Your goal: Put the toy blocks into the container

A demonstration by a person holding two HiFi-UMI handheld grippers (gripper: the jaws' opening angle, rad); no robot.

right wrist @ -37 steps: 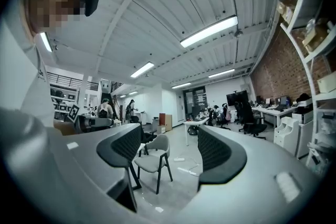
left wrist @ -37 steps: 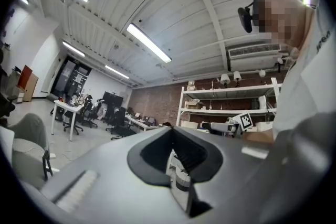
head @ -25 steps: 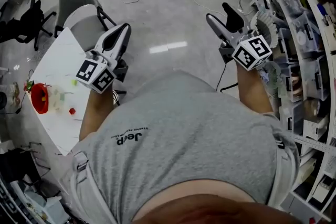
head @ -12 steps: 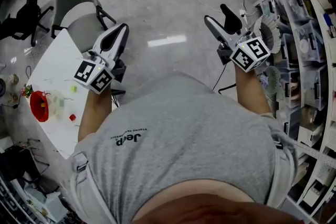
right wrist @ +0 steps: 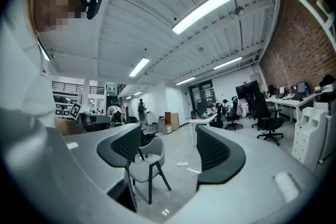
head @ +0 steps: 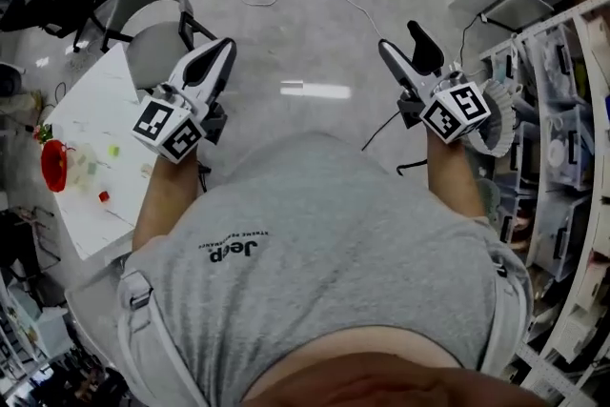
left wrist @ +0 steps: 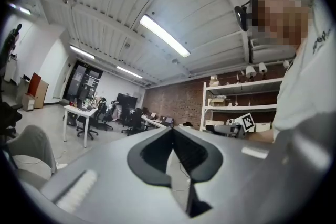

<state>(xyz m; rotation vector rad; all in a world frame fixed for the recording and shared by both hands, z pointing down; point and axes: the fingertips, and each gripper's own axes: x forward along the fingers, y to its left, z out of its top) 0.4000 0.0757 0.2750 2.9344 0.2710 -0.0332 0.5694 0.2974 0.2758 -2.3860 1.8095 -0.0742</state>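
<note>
Toy blocks: a few small pieces lie loose on the white table at the far left of the head view. One is red, one is green, and paler ones lie between them. They are too small to tell their shapes.
Container: the red vessel at the table's left edge is judged to be the target. It stands just beside the pale pieces.
Handling, judged: the blocks are likely light, stiff and not fragile. Their smooth faces could slip under an off-centre pinch.
Hold point, judged: take each block across two flat opposite faces, near its middle, one piece at a time.
Left gripper: it is held level above the grey chair, near the table but well apart from the blocks.
Left fingers: the left gripper view shows the pads meeting at the tips, clenched on nothing. They would have to part before any pick.
Right gripper: it is held level over bare floor towards the shelving, far from the table.
Right fingers: the right gripper view shows the jaws spread wide and empty. Only the distant chair and floor show through the gap.
Contact: neither gripper touches a block, the container or the table.
</note>
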